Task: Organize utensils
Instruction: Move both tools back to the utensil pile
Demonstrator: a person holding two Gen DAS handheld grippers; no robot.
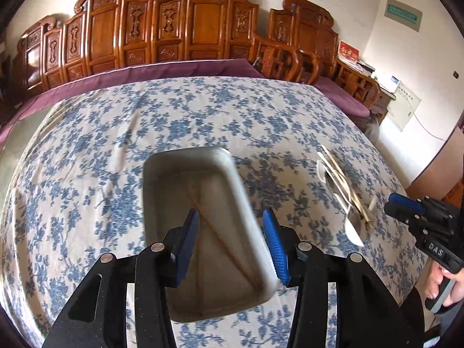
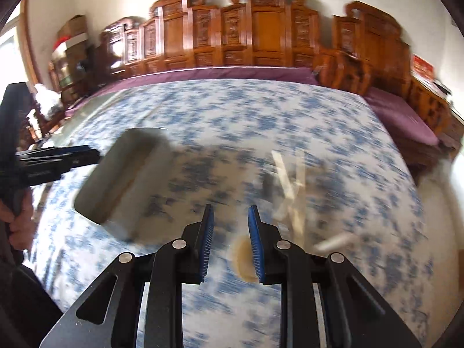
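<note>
Left wrist view: your left gripper [image 1: 232, 239] hangs over the tray [image 1: 162, 174], jaws spread, nothing between the pads. One pair of chopsticks [image 1: 220, 239] lies inside the tray. The remaining utensils [image 1: 343, 191] sit in a loose pile on the tablecloth [image 1: 116, 133], well right of the tray. Your right gripper [image 2: 230, 240] is parted and empty, near that pile; its view is blurred.

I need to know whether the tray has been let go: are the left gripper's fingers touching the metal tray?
Cannot tell. In the left wrist view the fingers overlap the tray from above with open jaws, and no contact or gap shows plainly.
</note>
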